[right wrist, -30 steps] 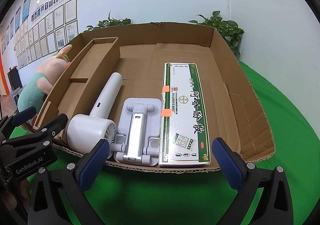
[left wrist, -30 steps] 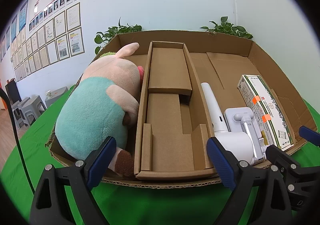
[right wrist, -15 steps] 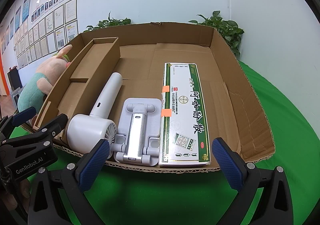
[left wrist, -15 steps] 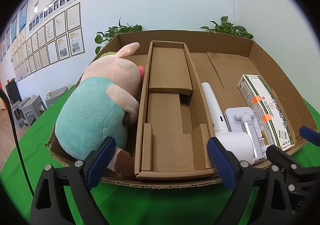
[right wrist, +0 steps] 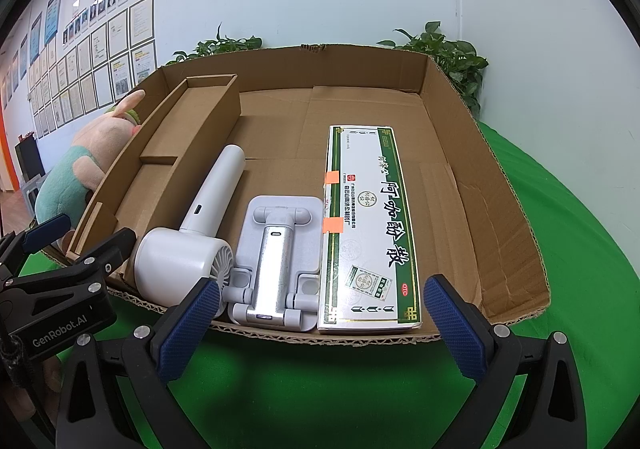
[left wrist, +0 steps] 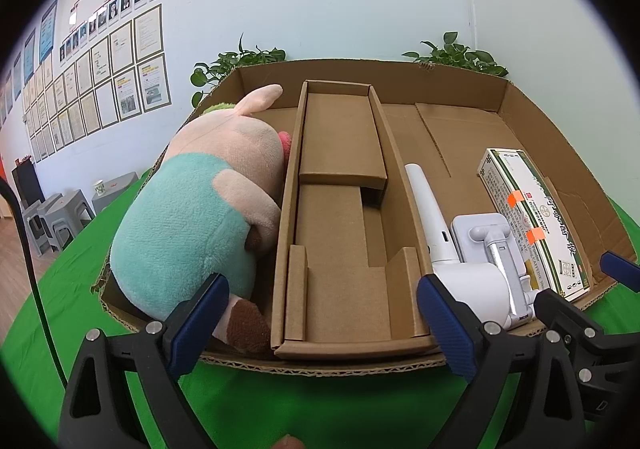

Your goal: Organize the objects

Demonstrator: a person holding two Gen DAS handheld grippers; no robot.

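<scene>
A shallow cardboard box (left wrist: 400, 69) (right wrist: 504, 217) sits on a green table. In it lie a plush pig in a teal shirt (left wrist: 192, 217) (right wrist: 68, 177) at the left, a narrow cardboard insert (left wrist: 340, 233) (right wrist: 168, 165), a white handheld fan (left wrist: 452, 261) (right wrist: 192, 245), a grey folding phone stand (left wrist: 496, 249) (right wrist: 276, 261) and a green-and-white medicine box (left wrist: 536, 221) (right wrist: 368, 225). My left gripper (left wrist: 324, 325) is open and empty in front of the insert. My right gripper (right wrist: 320, 325) is open and empty in front of the stand and medicine box.
The green cloth (right wrist: 580, 249) covers the table around the box. Potted plants (left wrist: 240, 61) (right wrist: 448, 49) stand behind the box against a white wall with framed papers. Grey stools (left wrist: 52, 213) stand on the floor at far left.
</scene>
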